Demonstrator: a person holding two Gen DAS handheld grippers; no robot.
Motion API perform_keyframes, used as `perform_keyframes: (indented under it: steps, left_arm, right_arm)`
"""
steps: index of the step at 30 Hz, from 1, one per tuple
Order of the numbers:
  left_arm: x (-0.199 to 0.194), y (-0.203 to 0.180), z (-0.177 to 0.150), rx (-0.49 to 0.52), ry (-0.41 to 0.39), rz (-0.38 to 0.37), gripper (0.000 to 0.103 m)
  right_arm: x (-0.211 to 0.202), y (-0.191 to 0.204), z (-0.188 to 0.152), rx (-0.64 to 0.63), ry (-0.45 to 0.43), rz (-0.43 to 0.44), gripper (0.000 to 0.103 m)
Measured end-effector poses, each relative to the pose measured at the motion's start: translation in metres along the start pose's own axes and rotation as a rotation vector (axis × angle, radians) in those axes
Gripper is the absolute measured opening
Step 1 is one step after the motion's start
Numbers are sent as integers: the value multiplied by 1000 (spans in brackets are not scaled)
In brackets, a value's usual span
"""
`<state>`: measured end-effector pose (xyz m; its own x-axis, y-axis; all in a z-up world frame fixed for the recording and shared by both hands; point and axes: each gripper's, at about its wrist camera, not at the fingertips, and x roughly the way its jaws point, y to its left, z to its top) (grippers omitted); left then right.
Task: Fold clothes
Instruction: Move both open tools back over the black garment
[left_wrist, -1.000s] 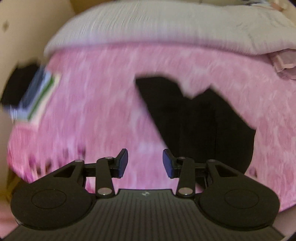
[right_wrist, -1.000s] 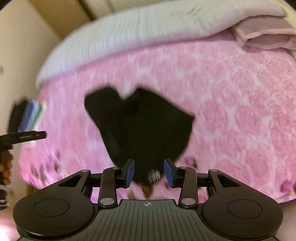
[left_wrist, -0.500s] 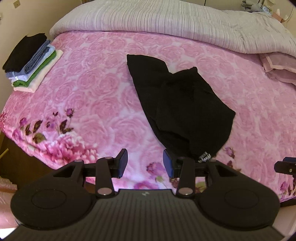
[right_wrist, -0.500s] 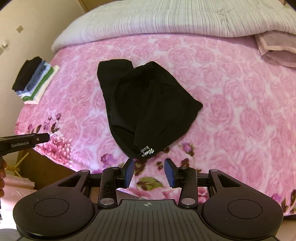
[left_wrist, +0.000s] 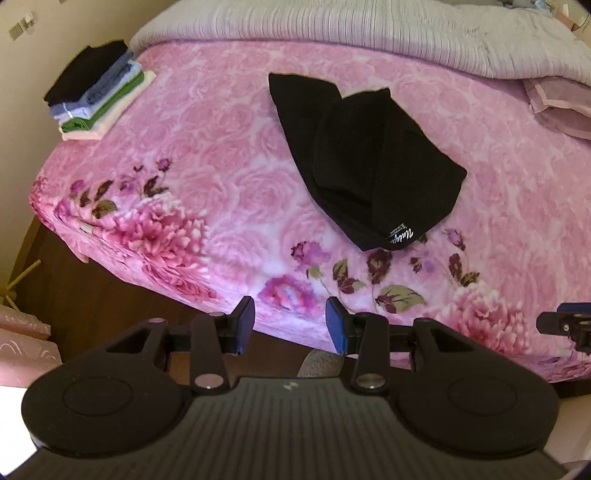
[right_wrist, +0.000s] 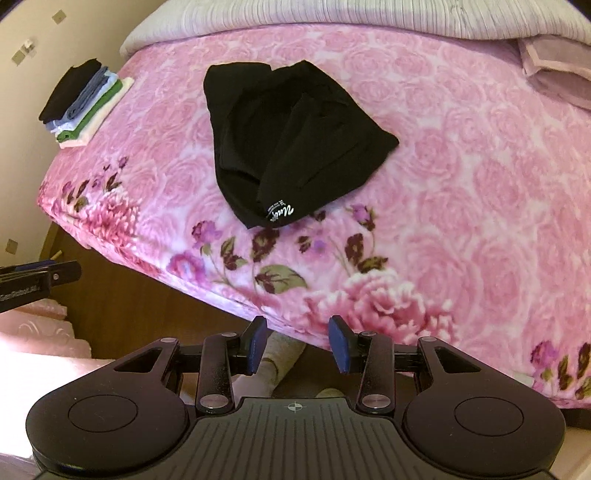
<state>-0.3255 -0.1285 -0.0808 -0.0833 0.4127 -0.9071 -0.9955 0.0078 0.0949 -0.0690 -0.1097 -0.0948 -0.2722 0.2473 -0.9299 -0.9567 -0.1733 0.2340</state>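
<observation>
The black garment (left_wrist: 365, 162) lies loosely bunched on the pink floral bed (left_wrist: 221, 155), its white logo toward the near edge. Both the left tongs (left_wrist: 290, 325) and right tongs (right_wrist: 298, 343) are spread and hold nothing. A stack of folded clothes (right_wrist: 83, 105) sits at the bed's far left corner

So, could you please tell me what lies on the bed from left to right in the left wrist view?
Stack of folded clothes → black garment → pink pillow, all on the pink floral blanket.
</observation>
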Motion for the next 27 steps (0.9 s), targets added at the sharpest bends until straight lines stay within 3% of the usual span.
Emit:
perform_keyframes:
  steps: [15, 27]
  left_arm:
    - [-28, 12, -30, -42, -35, 45, 40]
    - [-2, 16, 9, 14, -35, 3, 40]
  right_arm:
    - [3, 24, -22, -78, 15, 15, 41]
    - [14, 19, 8, 2, 1, -16, 41]
